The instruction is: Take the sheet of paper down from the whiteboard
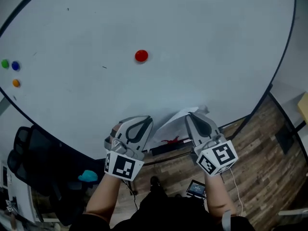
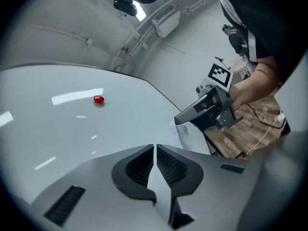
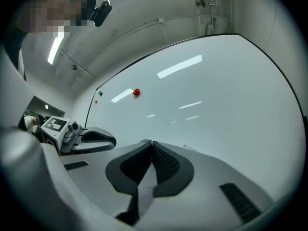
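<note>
The white sheet of paper (image 1: 174, 125) hangs bent and off the whiteboard (image 1: 154, 28), low between my two grippers. My right gripper (image 1: 191, 115) is shut on its upper right corner; a bit of the sheet (image 3: 189, 148) shows just past its jaws (image 3: 152, 143). My left gripper (image 1: 144, 121) is beside the sheet's left edge, its jaws (image 2: 155, 147) closed to a thin slit, and I cannot tell whether paper is in it. From the left gripper view, the sheet (image 2: 185, 136) hangs under the right gripper (image 2: 179, 120). A red magnet (image 1: 141, 56) sits alone on the board above.
Green (image 1: 5, 63), blue (image 1: 15, 66) and orange (image 1: 16, 83) magnets sit at the board's left edge. A red marker (image 1: 169, 141) lies on the ledge under the board. A black chair (image 1: 33, 153) stands at the left, a small screen (image 1: 196, 189) lies on the wooden floor (image 1: 260, 153).
</note>
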